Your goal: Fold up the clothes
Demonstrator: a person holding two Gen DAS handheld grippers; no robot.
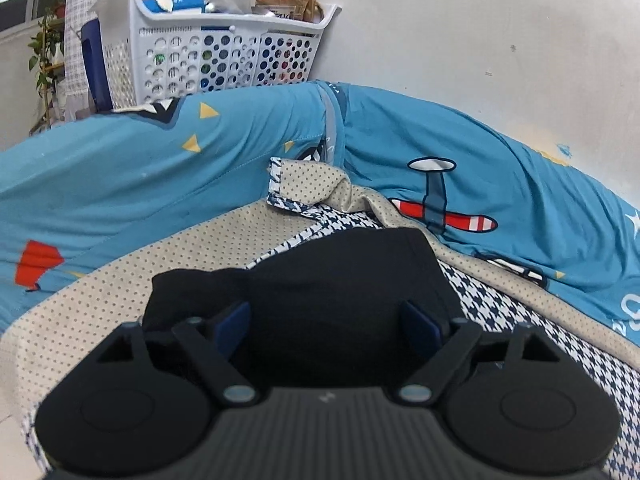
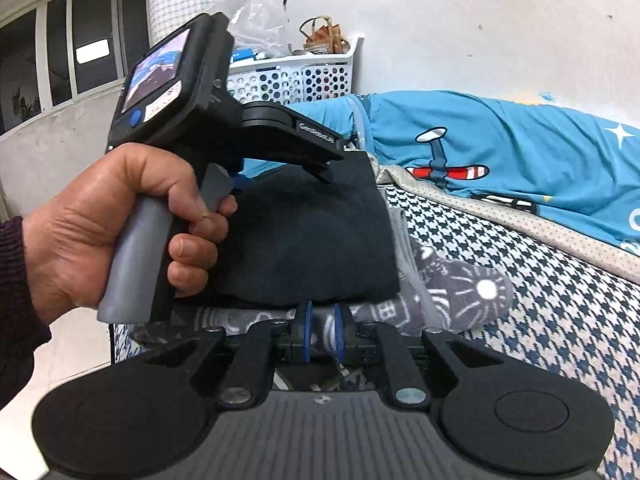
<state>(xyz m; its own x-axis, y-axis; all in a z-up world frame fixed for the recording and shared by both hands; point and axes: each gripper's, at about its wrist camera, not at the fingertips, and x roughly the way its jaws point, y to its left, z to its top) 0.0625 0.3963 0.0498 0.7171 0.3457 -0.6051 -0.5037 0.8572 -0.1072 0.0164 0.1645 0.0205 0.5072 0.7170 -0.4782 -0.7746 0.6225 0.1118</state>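
Observation:
A folded black garment [image 1: 340, 276] lies on the houndstooth cover [image 1: 520, 320]. My left gripper [image 1: 328, 322] stands open right over it, blue pads [image 1: 236, 320] wide apart on either side of the black cloth. The right wrist view shows the same gripper [image 2: 286, 178], held by a hand [image 2: 100, 224], resting on top of the black garment [image 2: 304, 232]. Under the black piece lies a grey patterned garment [image 2: 460, 292] that sticks out to the right. My right gripper [image 2: 322, 332] is shut on the near edge of this grey cloth, which fills the narrow gap between its pads.
A blue bedcover with aeroplane prints [image 1: 440, 200] is bunched up behind the clothes, against a white wall. A beige dotted cloth [image 1: 308, 184] edges the houndstooth cover. A white perforated basket [image 1: 216, 52] full of items stands at the back left. Pale floor shows at the lower left.

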